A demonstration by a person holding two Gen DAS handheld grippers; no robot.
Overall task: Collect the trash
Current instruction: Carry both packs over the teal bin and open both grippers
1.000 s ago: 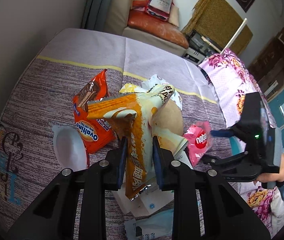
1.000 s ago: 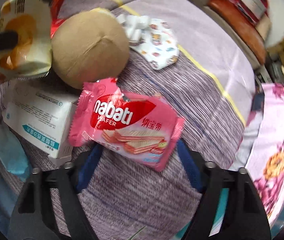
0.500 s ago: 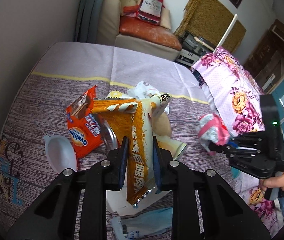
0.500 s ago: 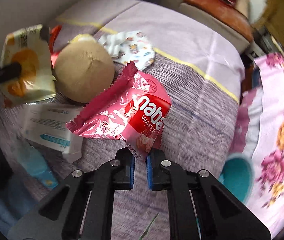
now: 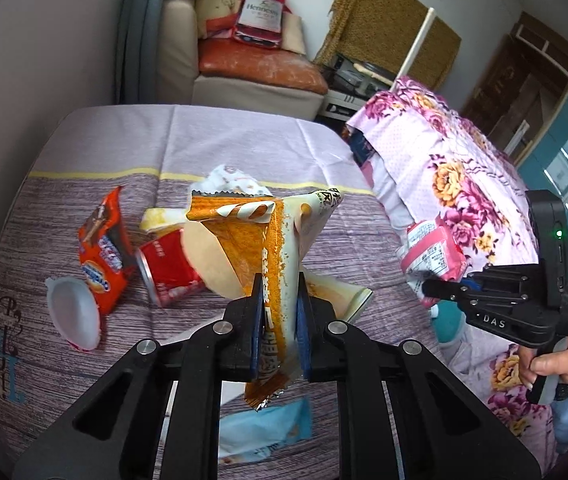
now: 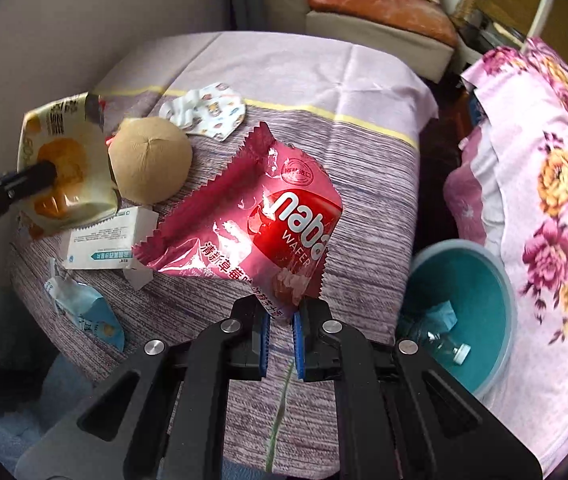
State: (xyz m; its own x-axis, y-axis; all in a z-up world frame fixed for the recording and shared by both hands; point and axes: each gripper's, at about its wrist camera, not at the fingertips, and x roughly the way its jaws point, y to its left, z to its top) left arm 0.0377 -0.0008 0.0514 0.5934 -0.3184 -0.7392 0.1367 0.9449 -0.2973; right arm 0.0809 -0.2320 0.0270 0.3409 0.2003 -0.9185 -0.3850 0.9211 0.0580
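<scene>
Both wrappers have risen clear of the worktop (image 6: pixel 364 184) since a second ago: the left gripper (image 5: pixel 278 312) has its jaws clamped on a crumpled orange-and-cream foil snack bag (image 5: pixel 268 240), while the right gripper (image 6: pixel 282 340) pinches the lower edge of a glossy pink wafer wrapper (image 6: pixel 260 220), which has come off the striped purple cloth and now hangs near the round teal plastic bin (image 6: pixel 480 304) beside the floral pink bedspread (image 6: pixel 556 168). Left on the cloth are a tan paper dome (image 6: pixel 150 170), a white printed carton (image 6: pixel 104 240), a patterned white tissue (image 6: pixel 208 114), a red drinks can (image 5: pixel 170 268), an orange chocolate-bar wrapper (image 5: pixel 102 248), a white plastic lid (image 5: pixel 74 312) and a pale blue packet (image 6: pixel 84 312).
</scene>
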